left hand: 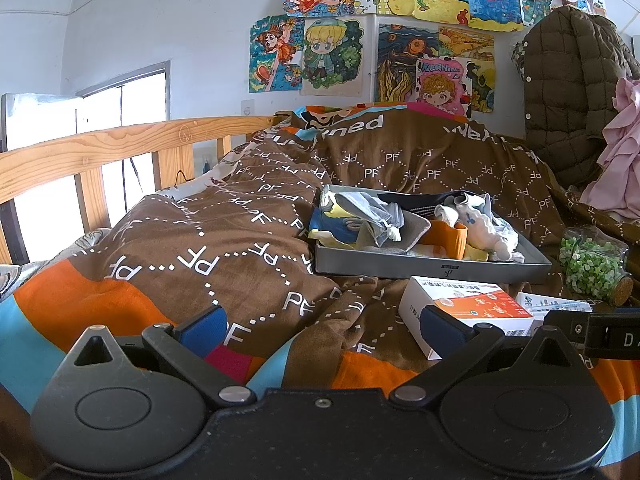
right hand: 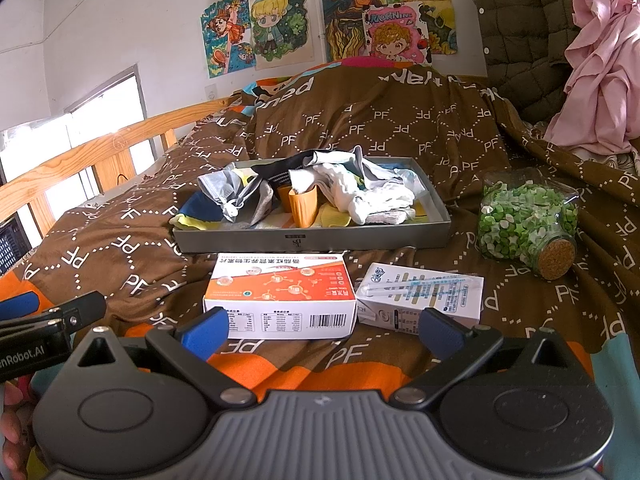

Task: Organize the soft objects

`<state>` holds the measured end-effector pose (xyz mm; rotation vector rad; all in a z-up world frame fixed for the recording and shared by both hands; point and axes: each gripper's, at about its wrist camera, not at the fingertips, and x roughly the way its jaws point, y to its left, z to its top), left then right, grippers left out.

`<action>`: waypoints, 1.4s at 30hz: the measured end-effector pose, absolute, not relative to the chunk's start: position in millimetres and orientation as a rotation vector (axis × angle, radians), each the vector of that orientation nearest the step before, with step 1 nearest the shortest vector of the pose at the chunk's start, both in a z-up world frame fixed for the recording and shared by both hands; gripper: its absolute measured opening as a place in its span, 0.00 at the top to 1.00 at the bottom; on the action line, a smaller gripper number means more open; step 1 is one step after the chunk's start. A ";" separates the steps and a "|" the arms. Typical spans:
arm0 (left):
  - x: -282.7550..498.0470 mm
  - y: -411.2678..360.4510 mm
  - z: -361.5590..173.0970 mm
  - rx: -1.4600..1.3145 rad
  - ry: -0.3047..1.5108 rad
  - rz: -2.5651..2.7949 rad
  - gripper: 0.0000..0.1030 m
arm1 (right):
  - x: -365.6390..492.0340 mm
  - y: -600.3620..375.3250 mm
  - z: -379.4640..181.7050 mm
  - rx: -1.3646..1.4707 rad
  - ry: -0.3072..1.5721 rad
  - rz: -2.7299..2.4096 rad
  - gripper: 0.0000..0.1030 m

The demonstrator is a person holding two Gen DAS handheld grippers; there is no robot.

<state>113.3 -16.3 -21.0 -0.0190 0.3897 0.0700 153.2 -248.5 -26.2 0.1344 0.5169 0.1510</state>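
A grey shallow tray (left hand: 432,268) (right hand: 312,238) sits on the brown blanket and holds a heap of soft items: white socks (right hand: 360,196), an orange sock (right hand: 304,206), a grey-blue cloth (right hand: 228,190), a dark striped piece (right hand: 280,176). My left gripper (left hand: 322,330) is open and empty, low over the blanket, well short of the tray. My right gripper (right hand: 322,330) is open and empty, just before the orange-and-white box (right hand: 280,296). The left gripper's finger shows at the left edge of the right wrist view (right hand: 20,306).
An orange-and-white carton (left hand: 468,316) and a smaller white box (right hand: 420,298) lie in front of the tray. A corked glass jar of green bits (right hand: 524,224) lies on its side to the right. A wooden bed rail (left hand: 100,156) runs along the left. A quilted jacket (left hand: 568,92) and pink cloth (right hand: 600,72) hang at right.
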 end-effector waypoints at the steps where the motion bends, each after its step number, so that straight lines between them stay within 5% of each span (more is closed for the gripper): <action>1: 113.2 -16.4 -21.6 -0.022 0.391 0.070 0.01 | 153.4 -248.6 -26.0 0.135 0.517 0.151 0.00; 42: 111.9 -15.4 -20.8 -0.051 0.394 0.079 0.01 | 153.8 -248.3 -25.4 0.134 0.520 0.152 0.00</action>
